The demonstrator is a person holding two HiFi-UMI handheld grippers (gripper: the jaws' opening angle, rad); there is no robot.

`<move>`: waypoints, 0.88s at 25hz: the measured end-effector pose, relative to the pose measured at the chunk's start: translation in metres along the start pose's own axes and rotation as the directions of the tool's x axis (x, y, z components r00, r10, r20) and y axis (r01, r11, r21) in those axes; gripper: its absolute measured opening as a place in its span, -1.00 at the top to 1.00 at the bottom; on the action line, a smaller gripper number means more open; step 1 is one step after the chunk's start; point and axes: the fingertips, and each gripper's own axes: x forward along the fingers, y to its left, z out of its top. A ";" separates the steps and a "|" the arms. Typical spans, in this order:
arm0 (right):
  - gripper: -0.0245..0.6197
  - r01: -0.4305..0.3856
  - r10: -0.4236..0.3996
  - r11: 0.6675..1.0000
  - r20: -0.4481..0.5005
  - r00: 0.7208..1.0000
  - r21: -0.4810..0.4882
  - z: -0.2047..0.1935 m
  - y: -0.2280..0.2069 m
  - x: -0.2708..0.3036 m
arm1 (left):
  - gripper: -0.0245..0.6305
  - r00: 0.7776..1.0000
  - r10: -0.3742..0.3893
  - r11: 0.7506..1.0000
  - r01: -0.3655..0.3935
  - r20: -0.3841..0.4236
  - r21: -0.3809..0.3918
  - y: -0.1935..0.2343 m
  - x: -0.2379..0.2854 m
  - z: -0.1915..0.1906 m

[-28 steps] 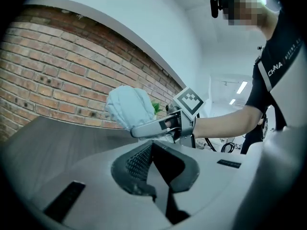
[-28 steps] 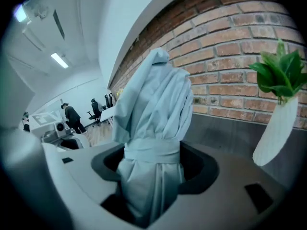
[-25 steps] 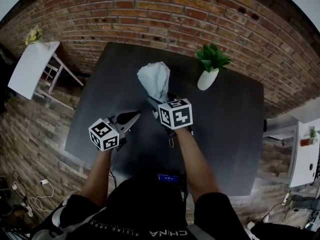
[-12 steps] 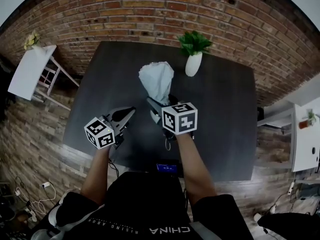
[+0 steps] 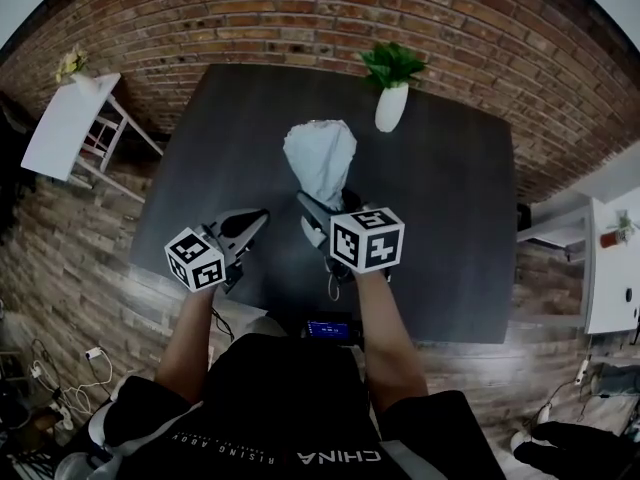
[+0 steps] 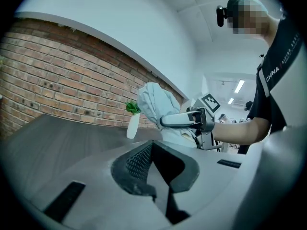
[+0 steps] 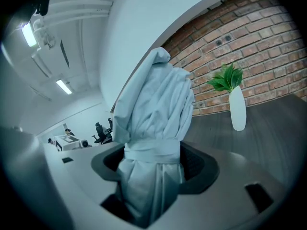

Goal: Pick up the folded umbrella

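The folded umbrella (image 5: 320,158) is a pale blue-grey bundle with a strap round its middle. It stands out from my right gripper (image 5: 322,208), which is shut on its lower part above the dark table (image 5: 450,218). In the right gripper view the umbrella (image 7: 153,123) fills the space between the jaws of the right gripper (image 7: 152,159) and flares out ahead. My left gripper (image 5: 255,218) hovers to the left of it, jaws together and empty. The left gripper view shows the left gripper (image 6: 151,145) in front, with the umbrella (image 6: 156,107) and the right gripper (image 6: 177,121) beyond it.
A white vase with a green plant (image 5: 390,103) stands at the table's far edge, in front of the brick wall (image 5: 300,8). A white side table (image 5: 65,123) is on the far left. A white shelf unit (image 5: 610,268) is on the right.
Both grippers have drawn back from the vase toward the table's near edge. The umbrella has come along in the right gripper. The left jaws stay together.
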 end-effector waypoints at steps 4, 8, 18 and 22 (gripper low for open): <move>0.01 0.010 -0.010 1.000 0.002 1.000 -0.008 -0.010 0.018 -0.009 | 0.92 0.999 -0.033 0.999 0.033 0.007 0.014 -0.005 -0.014 0.002; 0.01 0.037 -0.037 0.999 0.013 0.999 -0.007 -0.018 0.040 -0.011 | 0.92 0.997 -0.074 0.996 0.073 0.012 0.041 -0.014 -0.039 0.002; 0.01 0.063 -0.066 0.996 0.047 0.997 0.059 -0.056 0.112 -0.016 | 0.92 0.993 -0.117 0.992 0.116 0.021 0.039 -0.026 -0.108 -0.025; 0.01 0.086 -0.089 0.995 0.050 0.995 0.059 -0.070 0.128 -0.023 | 0.92 0.990 -0.135 0.990 0.134 0.033 0.042 -0.036 -0.124 -0.030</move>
